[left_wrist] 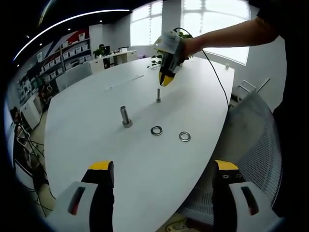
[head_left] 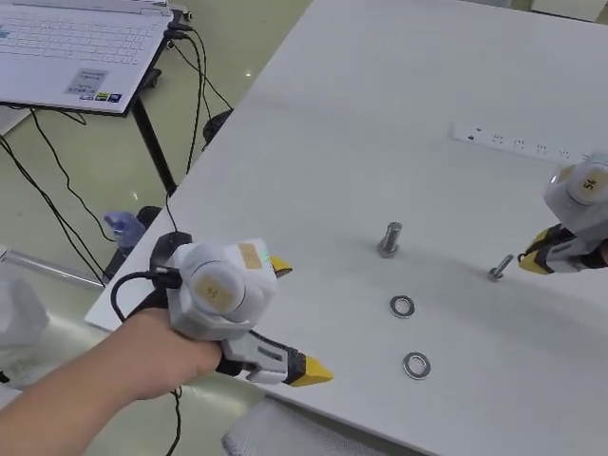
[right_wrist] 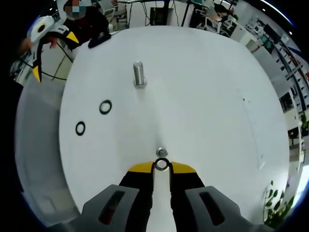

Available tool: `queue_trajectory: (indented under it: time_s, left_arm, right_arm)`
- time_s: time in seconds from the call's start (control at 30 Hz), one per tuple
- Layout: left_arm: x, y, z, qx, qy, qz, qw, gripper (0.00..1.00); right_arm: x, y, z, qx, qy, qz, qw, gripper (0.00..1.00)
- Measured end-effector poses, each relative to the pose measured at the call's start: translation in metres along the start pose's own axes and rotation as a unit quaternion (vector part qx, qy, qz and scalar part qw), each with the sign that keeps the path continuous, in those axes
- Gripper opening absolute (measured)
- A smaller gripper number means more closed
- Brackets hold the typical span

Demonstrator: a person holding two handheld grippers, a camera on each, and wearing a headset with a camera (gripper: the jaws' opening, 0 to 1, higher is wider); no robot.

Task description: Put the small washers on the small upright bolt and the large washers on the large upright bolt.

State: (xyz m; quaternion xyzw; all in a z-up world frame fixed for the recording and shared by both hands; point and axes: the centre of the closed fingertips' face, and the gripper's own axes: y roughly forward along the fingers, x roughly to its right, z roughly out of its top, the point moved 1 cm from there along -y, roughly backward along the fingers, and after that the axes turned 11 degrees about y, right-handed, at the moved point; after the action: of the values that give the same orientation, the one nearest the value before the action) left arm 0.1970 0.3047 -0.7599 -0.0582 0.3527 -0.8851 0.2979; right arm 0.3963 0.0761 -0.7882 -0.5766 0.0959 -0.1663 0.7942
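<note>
- We find the right claw (right_wrist: pixel 162 170) clamped on a small washer (right_wrist: pixel 156 164), just beside the top of the small bolt (right_wrist: pixel 161 152)
- Left claw (left_wrist: pixel 162 168) wide apart, holding nothing, over the bench (left_wrist: pixel 87 106) edge
- We note two large washers (head_left: pixel 402 306) (head_left: pixel 416 365) lying flat near the large bolt (head_left: pixel 389 239)

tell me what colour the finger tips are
Yellow tips on black fingers, best in the left gripper view.

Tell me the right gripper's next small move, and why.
Probably ease the right gripper a touch forward, until its washer sits centred over the small upright bolt, then lower it. The jaws are shut on the washer, and the bolt's top stands just beyond it, not yet through the hole.
</note>
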Motion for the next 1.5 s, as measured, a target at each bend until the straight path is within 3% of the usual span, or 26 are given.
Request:
queue_trajectory:
  time_s: [0.23,0.47,1.5]
  left_arm:
    - [-0.004,-0.001,-0.002,-0.001,-0.002,0.001,1.0000,0.83]
    - [-0.006,0.001,-0.002,-0.002,-0.003,-0.001,1.0000,0.83]
    - [-0.011,0.006,-0.007,-0.002,-0.009,-0.011,0.9999,0.81]
  right_arm:
    - [0.008,0.007,0.006,0.001,-0.002,0.003,1.0000,0.13]
    - [0.006,0.013,0.008,-0.005,-0.007,0.008,0.9999,0.13]
    - [0.004,0.041,-0.002,-0.040,-0.023,0.017,0.9988,0.13]
